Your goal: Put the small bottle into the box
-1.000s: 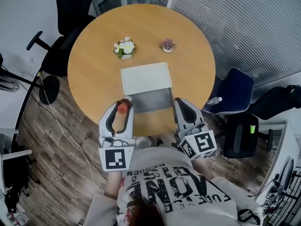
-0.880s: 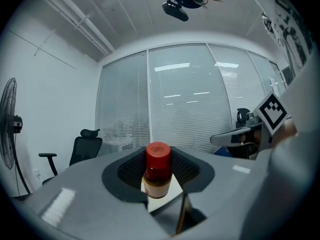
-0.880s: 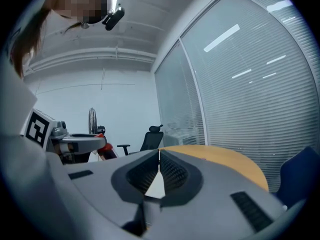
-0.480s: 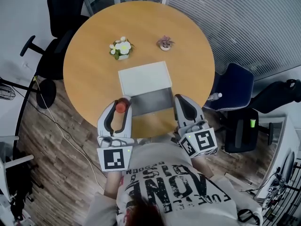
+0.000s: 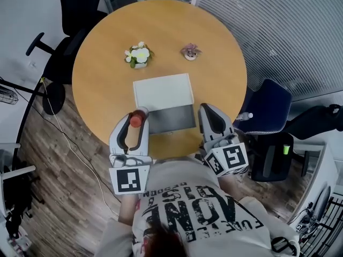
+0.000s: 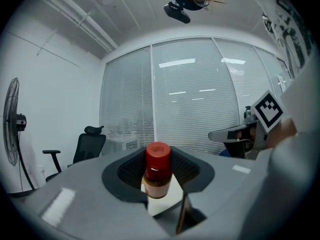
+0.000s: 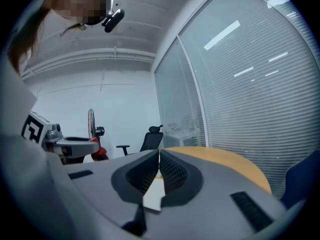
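Left gripper (image 5: pixel 137 122) is pinching the small bottle (image 6: pixel 158 176), seemingly low, so it's risking tipping short of the box (image 5: pixel 163 91) mid-frame; right gripper (image 7: pixel 159 168) is sitting closed, empty.

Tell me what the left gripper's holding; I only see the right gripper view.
Observer: The left gripper is shut on a small bottle with a red cap.
Operator: Where's the box?
Observer: The box lies open on the table, just right of the bottle in the head view.
Operator: And my right gripper?
Observer: The right gripper is at the box's right edge, so the box lies between both grippers.
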The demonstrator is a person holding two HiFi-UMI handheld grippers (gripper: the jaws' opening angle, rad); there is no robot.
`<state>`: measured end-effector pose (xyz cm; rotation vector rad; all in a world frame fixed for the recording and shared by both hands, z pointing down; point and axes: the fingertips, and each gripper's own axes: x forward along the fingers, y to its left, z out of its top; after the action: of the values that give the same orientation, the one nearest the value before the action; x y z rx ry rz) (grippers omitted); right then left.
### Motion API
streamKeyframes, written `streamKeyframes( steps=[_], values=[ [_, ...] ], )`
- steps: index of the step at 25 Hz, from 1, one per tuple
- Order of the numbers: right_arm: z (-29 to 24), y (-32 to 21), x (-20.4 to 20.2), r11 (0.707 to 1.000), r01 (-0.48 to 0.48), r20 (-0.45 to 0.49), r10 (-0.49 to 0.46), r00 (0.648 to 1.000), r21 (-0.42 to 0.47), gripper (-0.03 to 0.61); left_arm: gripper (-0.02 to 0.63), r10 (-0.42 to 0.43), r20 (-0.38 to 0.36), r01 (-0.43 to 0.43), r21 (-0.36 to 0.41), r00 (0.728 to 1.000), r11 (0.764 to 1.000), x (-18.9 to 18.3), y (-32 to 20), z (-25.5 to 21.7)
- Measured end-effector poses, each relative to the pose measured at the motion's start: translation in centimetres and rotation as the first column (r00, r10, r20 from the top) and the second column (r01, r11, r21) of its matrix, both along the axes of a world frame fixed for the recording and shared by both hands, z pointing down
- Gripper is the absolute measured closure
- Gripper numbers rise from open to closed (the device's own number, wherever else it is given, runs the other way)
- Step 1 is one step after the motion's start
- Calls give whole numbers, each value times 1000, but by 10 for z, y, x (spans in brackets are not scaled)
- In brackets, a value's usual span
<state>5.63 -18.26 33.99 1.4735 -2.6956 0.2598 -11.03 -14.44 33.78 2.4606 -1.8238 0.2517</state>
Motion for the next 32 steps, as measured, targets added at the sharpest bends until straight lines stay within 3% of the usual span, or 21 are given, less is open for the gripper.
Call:
streamKeyframes(
  steps=[17,26,32],
  values=[
    [6,-25,9,998,52,4,-52,999,-21,565,463,-64,4,65,-31,998,997,1,-12,5],
    [18,-22,13,998,24,1,-24,1000,-52,565,463,-25,-14,25,-20,1000,999,1,-18,11],
    [28,-18,16,997,3,-5,-4,1000,-79,565,463,20,7,-19,-103,1000,995,14,-19,35]
  ],
)
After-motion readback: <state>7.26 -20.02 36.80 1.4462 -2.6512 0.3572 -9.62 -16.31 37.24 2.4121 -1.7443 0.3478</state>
